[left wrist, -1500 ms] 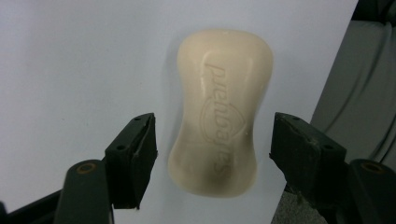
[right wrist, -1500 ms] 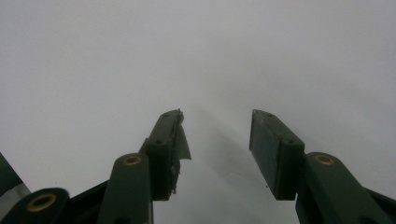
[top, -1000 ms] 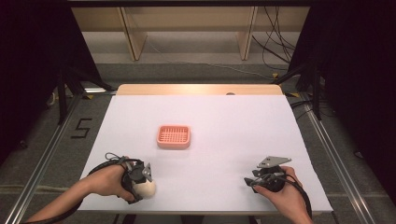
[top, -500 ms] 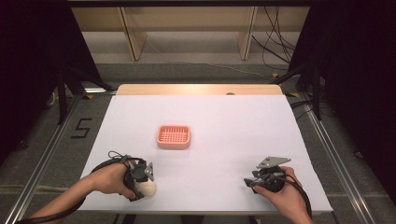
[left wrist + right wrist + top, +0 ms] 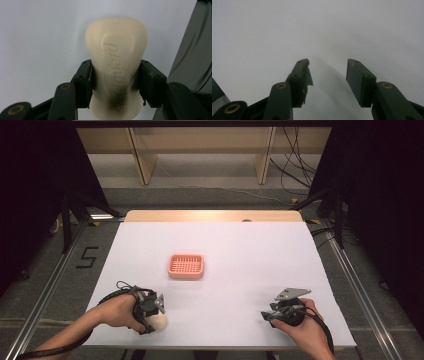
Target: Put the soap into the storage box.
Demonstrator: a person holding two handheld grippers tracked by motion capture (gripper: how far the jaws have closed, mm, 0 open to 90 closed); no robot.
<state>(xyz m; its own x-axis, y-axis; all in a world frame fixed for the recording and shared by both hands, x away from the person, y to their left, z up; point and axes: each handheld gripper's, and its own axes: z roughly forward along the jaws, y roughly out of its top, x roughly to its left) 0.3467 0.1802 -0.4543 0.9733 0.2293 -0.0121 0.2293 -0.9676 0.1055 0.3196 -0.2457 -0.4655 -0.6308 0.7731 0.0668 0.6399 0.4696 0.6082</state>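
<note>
A cream bar of soap (image 5: 116,50) with raised lettering lies on the white table, near the front left edge (image 5: 160,322). My left gripper (image 5: 116,75) is shut on it: its jaws have just been closing and both pads now press the bar's narrow waist. In the high view a hand holds that left gripper (image 5: 154,315) low over the table. My right gripper (image 5: 328,72) stands open over bare white surface, nothing between its jaws. Another hand holds this right gripper (image 5: 268,315) near the front right edge.
A small pink slotted soap dish (image 5: 186,266) sits mid-table, beyond the left gripper. The white table top (image 5: 250,255) stretches wide around it. Grey floor, metal rails and dark curtains flank the table; wooden shelving stands behind.
The left gripper's jaws have drawn in onto the soap. Both hands have kept their places, and the dish has not moved.
</note>
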